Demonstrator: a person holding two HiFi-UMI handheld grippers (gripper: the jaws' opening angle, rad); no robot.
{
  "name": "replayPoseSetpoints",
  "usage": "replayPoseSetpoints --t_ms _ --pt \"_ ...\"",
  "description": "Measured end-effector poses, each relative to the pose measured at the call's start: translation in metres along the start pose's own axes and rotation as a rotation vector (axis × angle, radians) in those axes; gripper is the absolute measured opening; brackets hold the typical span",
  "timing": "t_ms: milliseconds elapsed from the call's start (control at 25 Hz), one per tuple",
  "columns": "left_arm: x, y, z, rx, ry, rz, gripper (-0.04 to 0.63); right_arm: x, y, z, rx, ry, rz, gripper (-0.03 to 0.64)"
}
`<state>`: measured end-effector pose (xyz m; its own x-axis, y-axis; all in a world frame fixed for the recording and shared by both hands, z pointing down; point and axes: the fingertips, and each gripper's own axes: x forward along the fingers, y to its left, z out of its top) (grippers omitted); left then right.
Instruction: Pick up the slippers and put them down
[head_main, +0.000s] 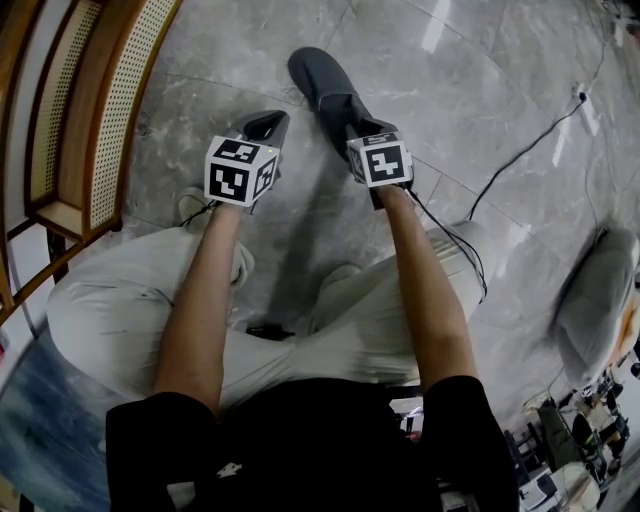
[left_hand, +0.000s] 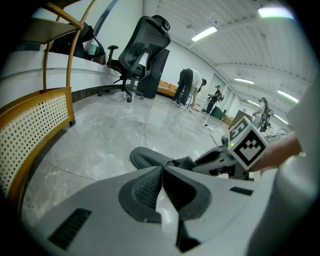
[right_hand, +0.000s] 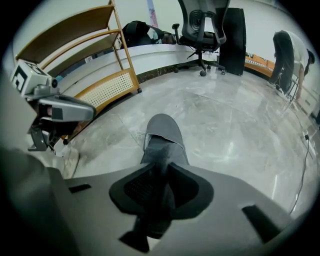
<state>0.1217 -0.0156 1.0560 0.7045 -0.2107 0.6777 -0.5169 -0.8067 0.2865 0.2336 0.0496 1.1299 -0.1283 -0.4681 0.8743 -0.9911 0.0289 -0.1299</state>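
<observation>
Two hand-held grippers appeared over a pale grey marble-patterned tile floor (head_main: 480, 90), seen from above the seated person's light trousers (head_main: 110, 310). One dark grey closed-toe fabric slipper (head_main: 322, 85) lay along the floor at 12 o'clock of the head view, its toe directed toward 11 o'clock and its heel end toward the person.

The right gripper (head_main: 352, 125) met the slipper at that heel end. In the right gripper view, its jaws stood a little apart about the rear edge of the slipper (right_hand: 162, 135), whose dark fabric filled the gap between the pads of the right gripper (right_hand: 162, 170); the toe extended away toward 12 o'clock.

The left gripper (head_main: 268, 120) was at 9 o'clock of the right one, just beside it and clear of the slipper. In the left gripper view, the jaws of the left gripper (left_hand: 162, 167) were closed together with nothing between them; the slipper (left_hand: 150, 159) showed beyond them, with the right gripper (left_hand: 220, 160) at 3 o'clock.

A wooden shelf unit with cane-mesh panels (head_main: 110, 90) occupied 10 o'clock of the head view, and a thin black cable (head_main: 520, 150) crossed the floor at 2 o'clock. A black office chair (left_hand: 137, 50) stood well apart in the background.
</observation>
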Motion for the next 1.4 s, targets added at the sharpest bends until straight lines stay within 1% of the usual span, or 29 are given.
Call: replayPoseSetpoints --t_ms 120,320,480,680,880,920,1120,1200,1320,1400 --pt "0.000 0.001 0.002 -0.004 0.001 0.004 0.011 0.000 0.000 -0.002 -0.003 0.004 0.000 0.070" --pt "0.002 0.000 0.004 -0.005 0.002 0.001 0.011 0.002 0.000 -0.005 0.013 0.016 0.011 0.115" --pt "0.003 0.001 0.005 0.004 0.009 0.002 0.011 0.000 -0.007 -0.005 0.021 0.012 -0.010 0.135" --pt "0.005 0.003 0.012 0.003 -0.003 -0.008 0.011 -0.003 -0.011 0.001 0.037 -0.008 -0.037 0.172" --pt "0.011 0.008 0.019 0.016 0.003 -0.025 0.011 -0.004 -0.012 0.008 0.039 -0.028 -0.058 0.173" --pt "0.012 0.011 0.021 0.020 0.005 -0.028 0.011 -0.005 -0.012 0.012 0.041 -0.037 -0.064 0.169" --pt "0.009 0.024 0.033 0.062 0.018 -0.053 0.011 -0.013 -0.013 0.025 0.062 -0.073 -0.084 0.088" --pt "0.006 0.033 0.036 0.075 0.025 -0.055 0.011 -0.016 -0.011 0.032 0.088 -0.091 -0.080 0.065" --pt "0.004 0.043 0.042 0.069 0.031 -0.053 0.011 -0.021 -0.005 0.047 0.107 -0.131 -0.074 0.011" --pt "0.005 0.043 0.042 0.089 0.046 -0.067 0.011 -0.023 -0.001 0.053 0.115 -0.138 -0.068 0.000"
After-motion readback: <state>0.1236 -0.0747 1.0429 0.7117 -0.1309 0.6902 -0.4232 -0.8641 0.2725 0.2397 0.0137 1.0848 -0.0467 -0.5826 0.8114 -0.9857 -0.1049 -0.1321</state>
